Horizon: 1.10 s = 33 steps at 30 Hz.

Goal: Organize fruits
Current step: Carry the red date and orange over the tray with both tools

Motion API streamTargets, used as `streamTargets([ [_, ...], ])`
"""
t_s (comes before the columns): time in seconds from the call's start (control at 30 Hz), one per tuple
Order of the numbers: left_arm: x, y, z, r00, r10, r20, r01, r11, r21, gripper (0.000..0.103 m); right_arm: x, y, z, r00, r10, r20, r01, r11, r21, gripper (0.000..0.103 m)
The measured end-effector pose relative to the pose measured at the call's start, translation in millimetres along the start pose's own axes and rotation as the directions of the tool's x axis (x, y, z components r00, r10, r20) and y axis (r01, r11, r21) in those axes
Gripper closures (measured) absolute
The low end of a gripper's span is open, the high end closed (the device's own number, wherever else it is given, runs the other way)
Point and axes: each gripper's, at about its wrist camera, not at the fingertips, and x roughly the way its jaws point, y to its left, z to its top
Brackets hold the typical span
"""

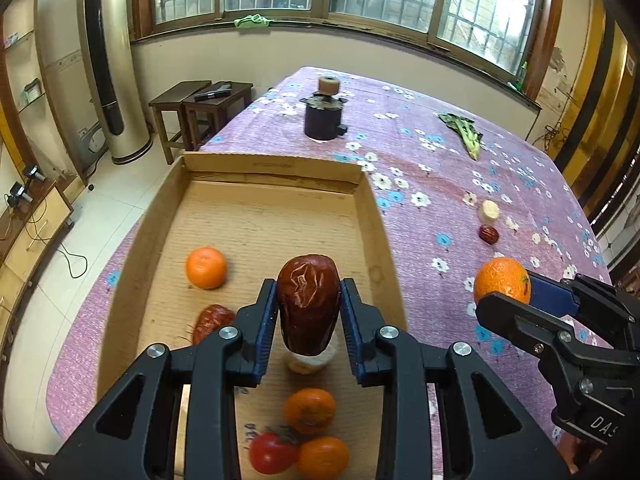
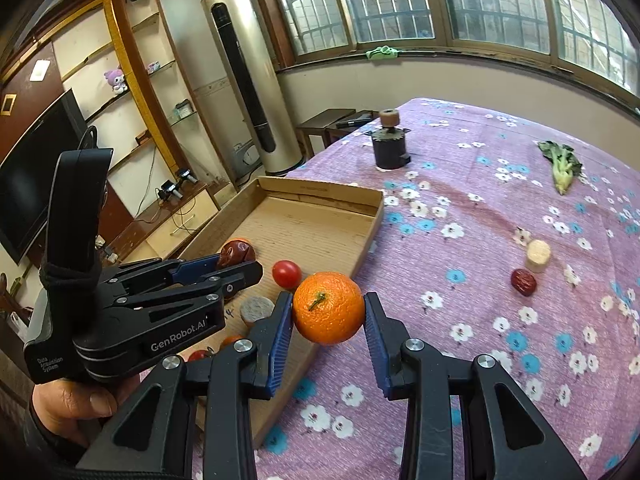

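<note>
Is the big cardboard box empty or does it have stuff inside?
Not empty. The cardboard box holds three oranges, a tomato and a red date on its floor.

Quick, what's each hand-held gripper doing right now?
Left hand-held gripper: shut on a red date.
Right hand-held gripper: shut on an orange.
</note>
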Motion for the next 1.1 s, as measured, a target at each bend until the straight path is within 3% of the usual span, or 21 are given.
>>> streamTargets([
  [0.63,17.1,58.8,46.7,0.999,0.046,0.004,-0.046,0.997,-0.069,0.074,62.6,18.1,37.2,0.998,0.051,-0.044,-0.052,0.998,-0.022,0.067],
  [1.1,80.1,68.1,61.3,0.992,0.045,-0.117,-0.056,0.994,-0.094,0.074,126.4,13.3,54.1,0.991,0.031,-0.13,-0.035,0.999,-0.032,0.068],
])
